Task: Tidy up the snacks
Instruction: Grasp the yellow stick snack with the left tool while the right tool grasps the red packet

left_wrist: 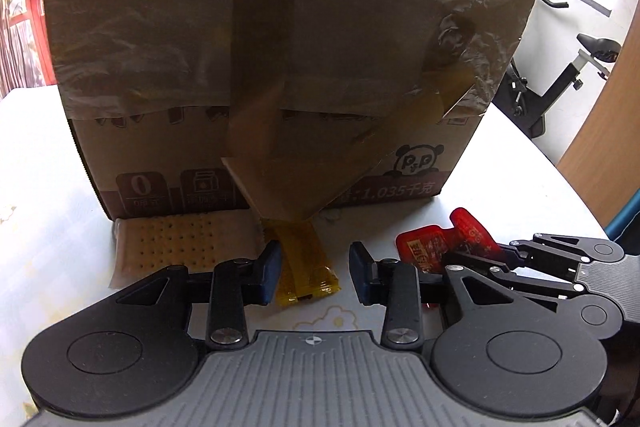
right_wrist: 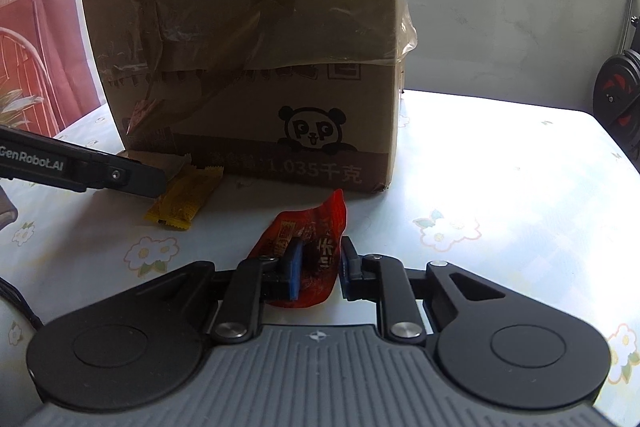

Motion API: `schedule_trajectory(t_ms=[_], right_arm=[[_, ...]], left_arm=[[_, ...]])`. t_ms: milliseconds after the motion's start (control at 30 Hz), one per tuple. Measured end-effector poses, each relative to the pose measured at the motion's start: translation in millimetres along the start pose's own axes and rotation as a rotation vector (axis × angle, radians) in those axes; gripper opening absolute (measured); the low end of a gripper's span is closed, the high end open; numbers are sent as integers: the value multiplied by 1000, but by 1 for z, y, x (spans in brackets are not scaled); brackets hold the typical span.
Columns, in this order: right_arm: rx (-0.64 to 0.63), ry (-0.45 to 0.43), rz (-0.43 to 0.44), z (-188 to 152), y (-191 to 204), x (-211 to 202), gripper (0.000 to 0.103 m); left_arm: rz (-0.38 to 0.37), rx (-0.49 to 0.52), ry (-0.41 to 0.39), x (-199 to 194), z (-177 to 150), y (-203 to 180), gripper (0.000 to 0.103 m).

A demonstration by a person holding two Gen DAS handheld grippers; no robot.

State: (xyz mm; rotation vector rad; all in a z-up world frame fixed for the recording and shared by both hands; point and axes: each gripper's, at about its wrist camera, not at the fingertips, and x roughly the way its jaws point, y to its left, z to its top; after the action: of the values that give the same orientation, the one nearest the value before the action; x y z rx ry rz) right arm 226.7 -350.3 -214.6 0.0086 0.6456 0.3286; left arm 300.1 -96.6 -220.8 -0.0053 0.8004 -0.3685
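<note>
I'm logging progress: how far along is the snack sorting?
Nothing looks packed yet; the box's inside is hidden. In hand: the right gripper is shut on the red packet, and the left gripper is open around the yellow bar without pinching it. Left: the cracker pack lies against the box.

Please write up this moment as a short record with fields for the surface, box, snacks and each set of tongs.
surface: table with a floral cloth
box: taped cardboard box, standing upright at the back
yellow packet: yellow packet lying in front of the box, between the open left tongs, not gripped
red packet: red packet, pinched by the right tongs
cracker pack: cracker pack flat against the box's base, left of the yellow packet
</note>
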Motion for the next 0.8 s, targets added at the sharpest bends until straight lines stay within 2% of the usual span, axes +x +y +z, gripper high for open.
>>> schedule_trajectory(t_ms=[200,500,667,800], right_arm=[[8,-8,9,-2,-4,-1,20],[20,-2,19,0,-6,-1,20],[28,0,22,1,-7,1,20],[27,0,20,1,-6,2,20]], left_arm=[[34,15,34,19,1,-3,39],[112,25,44,46,2,-11,40],[147,80,32,62,2,-22,42],[140,90,22,63,1,-27,35]])
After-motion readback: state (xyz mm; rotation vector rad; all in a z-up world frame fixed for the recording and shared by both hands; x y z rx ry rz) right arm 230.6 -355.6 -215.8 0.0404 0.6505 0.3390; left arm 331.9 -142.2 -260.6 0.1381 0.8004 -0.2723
